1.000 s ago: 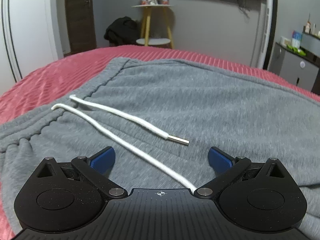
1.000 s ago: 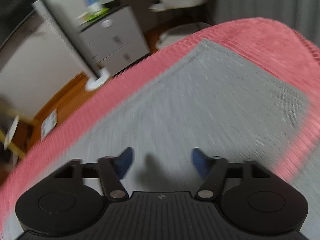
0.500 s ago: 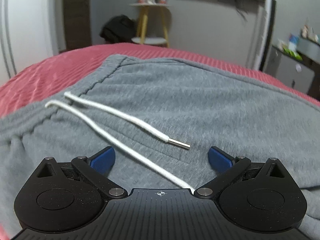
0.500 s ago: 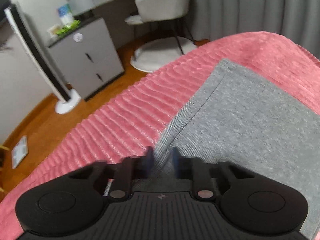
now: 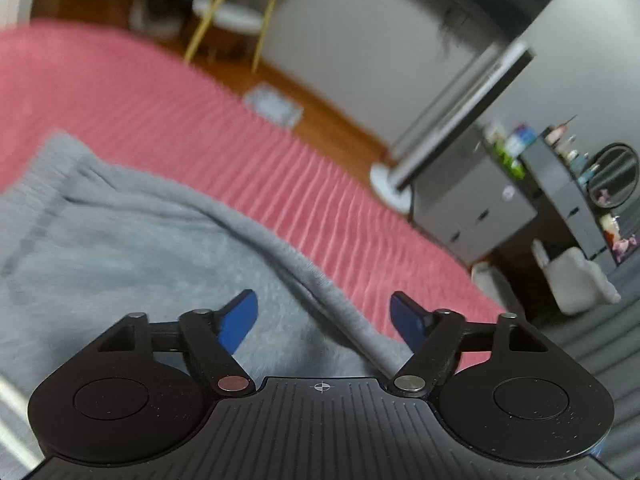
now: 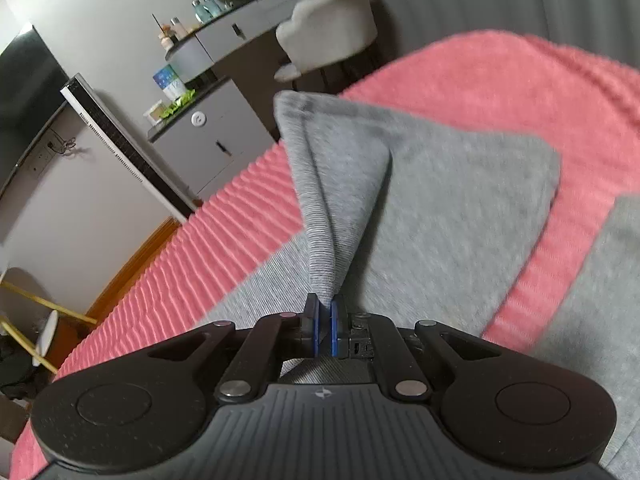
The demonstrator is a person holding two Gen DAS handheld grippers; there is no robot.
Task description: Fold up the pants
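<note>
The gray pants (image 6: 460, 184) lie spread on the red bedspread (image 6: 500, 80), and that bedspread is the landmark for everything here. A second ago the right gripper (image 6: 324, 330) was held apart above flat fabric. Now it is clamped together on the hem edge of one leg, and a peak of cloth is pulled up off the bedspread, with the hem corner (image 6: 296, 104) raised toward the grey cabinet beyond the bed. So the grasp on that side is judged made, and the lift for the fold looks begun.

The left gripper (image 5: 320, 316) is no longer over the waistband and drawstring. It is now at the pants' side edge (image 5: 320, 280), next to bare bedspread. Its blue fingers (image 5: 236, 320) stand apart and are closing, with the rolled edge running between them but not yet pinched. The second grasp is judged still pending, so the fold-over cannot be carried evenly until it is made.
</note>
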